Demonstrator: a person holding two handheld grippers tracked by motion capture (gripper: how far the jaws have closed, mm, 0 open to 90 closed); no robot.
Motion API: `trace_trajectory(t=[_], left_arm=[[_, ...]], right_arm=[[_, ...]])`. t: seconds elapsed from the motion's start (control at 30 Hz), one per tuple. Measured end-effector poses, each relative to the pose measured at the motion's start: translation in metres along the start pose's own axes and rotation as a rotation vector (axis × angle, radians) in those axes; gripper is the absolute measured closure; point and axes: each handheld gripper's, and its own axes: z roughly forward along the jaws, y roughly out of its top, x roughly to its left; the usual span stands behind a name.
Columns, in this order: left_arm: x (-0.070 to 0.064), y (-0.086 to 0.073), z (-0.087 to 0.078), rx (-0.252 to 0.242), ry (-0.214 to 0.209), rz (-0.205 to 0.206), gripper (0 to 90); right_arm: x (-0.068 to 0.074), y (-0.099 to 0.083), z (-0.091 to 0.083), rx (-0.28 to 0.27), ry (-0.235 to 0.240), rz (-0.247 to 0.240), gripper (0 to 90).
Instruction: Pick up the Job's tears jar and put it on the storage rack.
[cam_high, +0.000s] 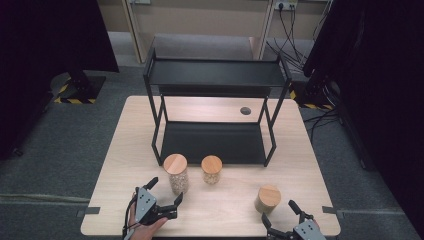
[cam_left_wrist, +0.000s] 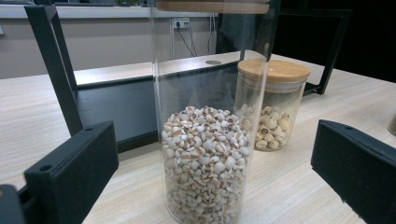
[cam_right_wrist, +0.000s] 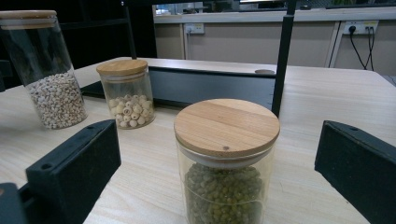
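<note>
Three glass jars with wooden lids stand on the wooden table (cam_high: 125, 150). A tall jar (cam_high: 176, 173) (cam_left_wrist: 210, 140) (cam_right_wrist: 49, 70) half full of small pale grains stands just ahead of my left gripper (cam_high: 164, 190) (cam_left_wrist: 210, 186), which is open, one jaw to each side and neither touching. The short jar of white round seeds (cam_high: 211, 169) (cam_left_wrist: 273, 105) (cam_right_wrist: 126, 93) stands to its right. A short jar of green beans (cam_high: 267, 199) (cam_right_wrist: 226, 163) stands between the spread jaws of my open right gripper (cam_high: 280, 212) (cam_right_wrist: 219, 186), untouched.
A black two-tier metal shelf (cam_high: 215, 75) (cam_left_wrist: 116, 107) (cam_right_wrist: 210, 86) stands on the far half of the table, both tiers bare. A round cable hole (cam_high: 245, 110) lies behind it. Cables and sockets line the back wall.
</note>
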Motion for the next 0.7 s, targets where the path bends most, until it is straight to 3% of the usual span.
trace_trajectory(t=[0.5,0.7], left_arm=[[0.002,0.006,0.009,-0.004,-0.001,-0.009,0.5],[0.003,0.008,0.015,0.022,-0.009,-0.007,0.5]], right_arm=[[0.0,-0.001,0.0,-0.007,0.0,0.007,0.5],[-0.002,-0.001,0.0,-0.008,0.0,0.02,0.5]])
